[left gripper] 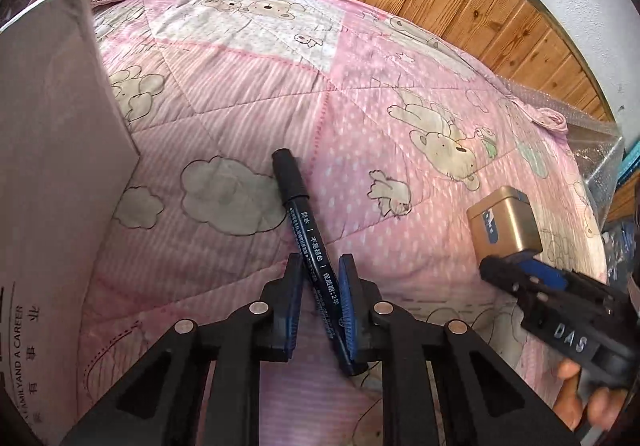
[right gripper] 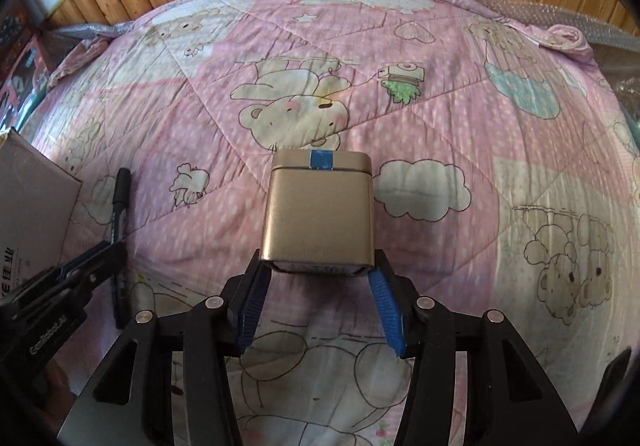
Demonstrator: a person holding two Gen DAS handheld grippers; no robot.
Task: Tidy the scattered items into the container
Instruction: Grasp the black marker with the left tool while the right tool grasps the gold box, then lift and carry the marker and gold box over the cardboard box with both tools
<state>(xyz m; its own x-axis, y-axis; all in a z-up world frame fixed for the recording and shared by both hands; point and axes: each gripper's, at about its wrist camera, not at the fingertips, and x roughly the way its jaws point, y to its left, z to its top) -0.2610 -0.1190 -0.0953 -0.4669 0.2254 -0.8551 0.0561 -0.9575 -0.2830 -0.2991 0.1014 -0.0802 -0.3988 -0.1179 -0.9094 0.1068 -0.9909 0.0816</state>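
Cardboard is filling the far left of the scene, where the box (left gripper: 52,150), the likely container, is standing on the bed with its wall rising just left of the marker (left gripper: 308,242). Taking that black marker as the landmark: it is lying slantwise on the pink bear-print quilt (left gripper: 248,94), cap pointing away, and the left tongs (left gripper: 320,298) are straddling its lower barrel, blue pads close on either side but seemingly not yet clamping, so I would call them open around it. Well to the right of the marker, the gold tin (right gripper: 318,214) is lying on the quilt with a strip of blue tape across its lid seam, and the right tongs (right gripper: 320,286) are spread wide at its near end, one pad at each bottom corner, gripping nothing yet. Judging ahead, the slim round barrel is sitting at an angle to the pads, so a squeeze could be rolling it out sideways or pivoting it in the grip. The smooth metal walls of the tin, caught only at the near corners, could be slipping and tipping forward on the lift, and the soft quilt is giving under both.
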